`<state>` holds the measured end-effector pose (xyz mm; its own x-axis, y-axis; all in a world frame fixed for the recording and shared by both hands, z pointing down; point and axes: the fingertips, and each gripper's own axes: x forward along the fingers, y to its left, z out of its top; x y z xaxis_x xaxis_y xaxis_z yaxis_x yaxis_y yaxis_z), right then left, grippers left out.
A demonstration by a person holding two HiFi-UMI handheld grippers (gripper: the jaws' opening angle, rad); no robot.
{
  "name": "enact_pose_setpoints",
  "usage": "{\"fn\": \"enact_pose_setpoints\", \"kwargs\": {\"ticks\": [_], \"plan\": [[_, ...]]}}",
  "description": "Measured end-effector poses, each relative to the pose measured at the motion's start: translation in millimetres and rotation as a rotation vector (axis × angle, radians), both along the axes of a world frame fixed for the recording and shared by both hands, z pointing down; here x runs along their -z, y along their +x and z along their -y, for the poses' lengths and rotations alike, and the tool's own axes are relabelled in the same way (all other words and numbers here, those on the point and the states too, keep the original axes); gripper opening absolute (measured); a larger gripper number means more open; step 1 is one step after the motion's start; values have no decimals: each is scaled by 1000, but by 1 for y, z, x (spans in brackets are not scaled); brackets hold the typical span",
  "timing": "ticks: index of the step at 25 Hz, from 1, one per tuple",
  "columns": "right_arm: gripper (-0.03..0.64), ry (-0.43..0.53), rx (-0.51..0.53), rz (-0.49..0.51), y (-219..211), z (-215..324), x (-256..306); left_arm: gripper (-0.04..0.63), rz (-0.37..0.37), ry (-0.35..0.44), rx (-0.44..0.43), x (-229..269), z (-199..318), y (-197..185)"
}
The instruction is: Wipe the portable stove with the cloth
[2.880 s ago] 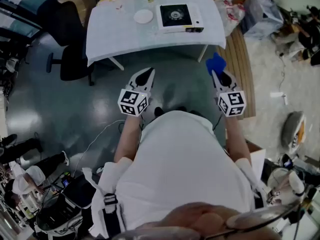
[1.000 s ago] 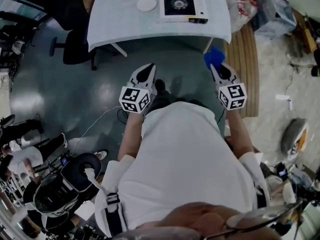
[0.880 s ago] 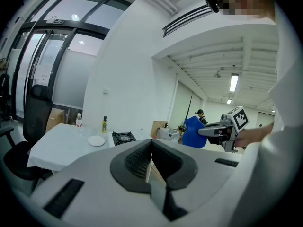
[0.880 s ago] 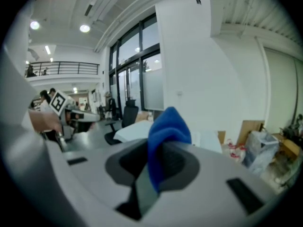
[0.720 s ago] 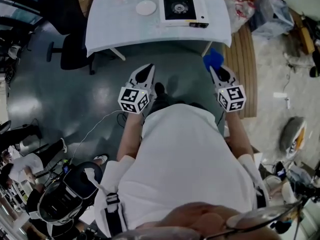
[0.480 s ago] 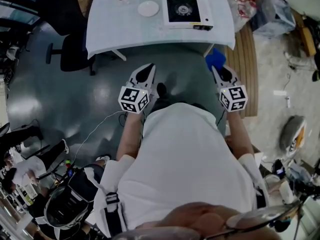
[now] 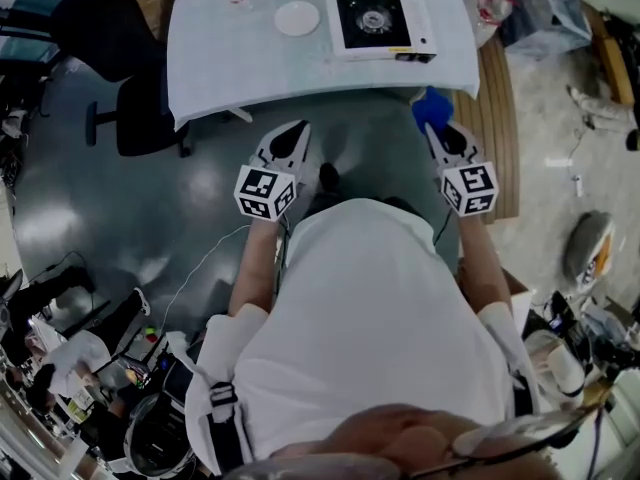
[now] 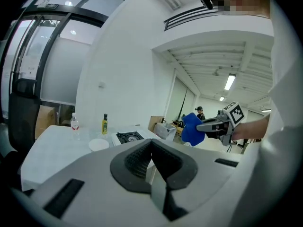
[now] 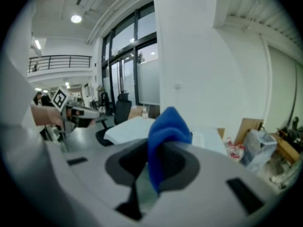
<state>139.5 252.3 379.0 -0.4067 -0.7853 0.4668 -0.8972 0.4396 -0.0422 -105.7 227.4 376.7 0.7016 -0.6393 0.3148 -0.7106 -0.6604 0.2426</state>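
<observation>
**Blue cloth (image 7: 431,108) in the right tongs (image 7: 441,134), stove not yet reached**

The right tongs are clenched on a fold of the cloth, which stands up between the jaws as a soft bunch. The left tongs (image 7: 289,140) are pressed together with nothing between them. Both hang in the air in front of the person, above the dark floor. The portable stove (image 7: 381,21) lies on the right part of the white table (image 7: 240,63), well apart from both tongs. A white plate (image 7: 297,18) sits near the stove on its left side, and a yellow bottle (image 8: 104,124) stands behind them.

What could go wrong, in my judgement:
- Only a small part of the cloth seems to be pinched, so a hard push on the stove may pull it out of the jaws.
- The cloth may also catch on the burner ring in the middle of the stove.
- The stove stands close to the near edge of the table and nothing holds it. A strong stroke could slide it toward that edge or against the plate.

About writing, I can read none. The stove has a yellow strip at its front edge, but it is too small to read. The bottle label is too blurred. The cubes on the tongs carry only black and white square patterns, not letters.
</observation>
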Motion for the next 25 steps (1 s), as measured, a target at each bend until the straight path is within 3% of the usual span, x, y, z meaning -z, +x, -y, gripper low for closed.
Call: {"fn": "enact_pose_setpoints", "kwargs": {"ticks": [15, 25], "plan": [[81, -30, -73, -55, -25, 43, -6, 32, -25, -12, -126, -11, 72, -15], [81, -92, -88, -65, -37, 49, -22, 32, -38, -51, -117, -22, 85, -22]]}}
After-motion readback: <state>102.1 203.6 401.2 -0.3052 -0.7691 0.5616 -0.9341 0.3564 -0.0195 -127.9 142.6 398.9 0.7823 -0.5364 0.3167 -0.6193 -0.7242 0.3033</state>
